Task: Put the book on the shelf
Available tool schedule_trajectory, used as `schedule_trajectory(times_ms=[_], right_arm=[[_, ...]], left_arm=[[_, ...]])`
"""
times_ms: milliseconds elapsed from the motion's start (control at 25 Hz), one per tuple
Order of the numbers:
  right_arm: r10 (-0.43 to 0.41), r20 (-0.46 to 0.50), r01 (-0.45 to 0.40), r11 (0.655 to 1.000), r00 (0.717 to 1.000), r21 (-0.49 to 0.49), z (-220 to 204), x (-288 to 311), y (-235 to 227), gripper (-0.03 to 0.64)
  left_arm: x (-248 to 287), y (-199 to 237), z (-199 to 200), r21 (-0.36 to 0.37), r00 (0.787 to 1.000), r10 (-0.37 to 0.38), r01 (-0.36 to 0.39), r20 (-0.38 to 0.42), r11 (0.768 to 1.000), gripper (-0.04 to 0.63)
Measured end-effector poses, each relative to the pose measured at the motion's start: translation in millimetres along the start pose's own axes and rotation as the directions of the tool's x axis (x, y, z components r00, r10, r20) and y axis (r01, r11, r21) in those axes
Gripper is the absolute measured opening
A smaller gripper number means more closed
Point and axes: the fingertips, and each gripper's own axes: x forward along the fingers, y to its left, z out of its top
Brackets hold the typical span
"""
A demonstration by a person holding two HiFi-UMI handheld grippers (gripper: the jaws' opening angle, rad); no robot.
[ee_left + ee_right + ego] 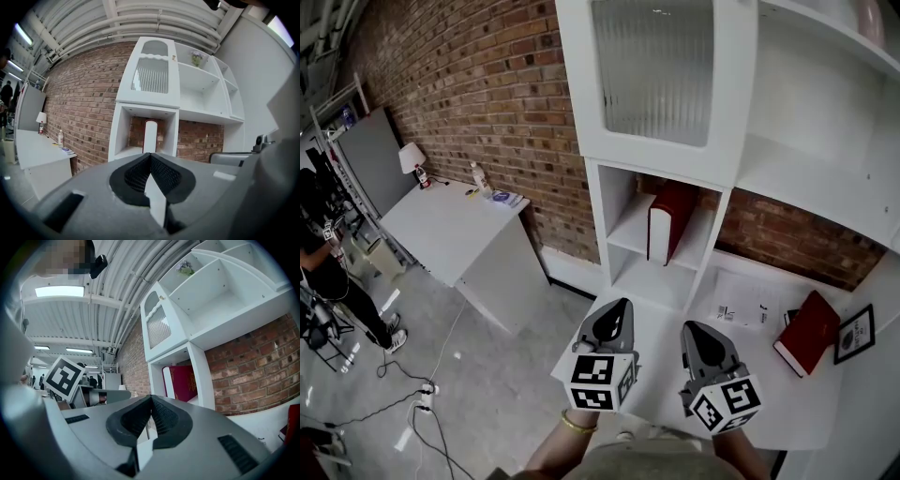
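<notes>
we are looking at a white shelf unit that is standing against a brick wall. inside its open cubby an upright red book is standing on the board. a white desk is running along below the shelves, and on it a second red book is lying flat, with printed papers near it and a small framed picture just beside it. off to the left a white side table is carrying a lamp, a bottle and a flat booklet. cables and a power strip are lying on the grey floor.
</notes>
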Motion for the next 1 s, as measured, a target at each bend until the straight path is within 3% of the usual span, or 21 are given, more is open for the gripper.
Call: schedule_trajectory(times_ms=[1000], right_arm=[[0.065,0.025,-0.064,0.998,0.998,-0.002,-3.2,-3.9,42.5,0.006]], left_arm=[[-55.3,24.5,-16.2,-0.010,0.998,0.056,-0.056,-0.012,0.998,0.009]])
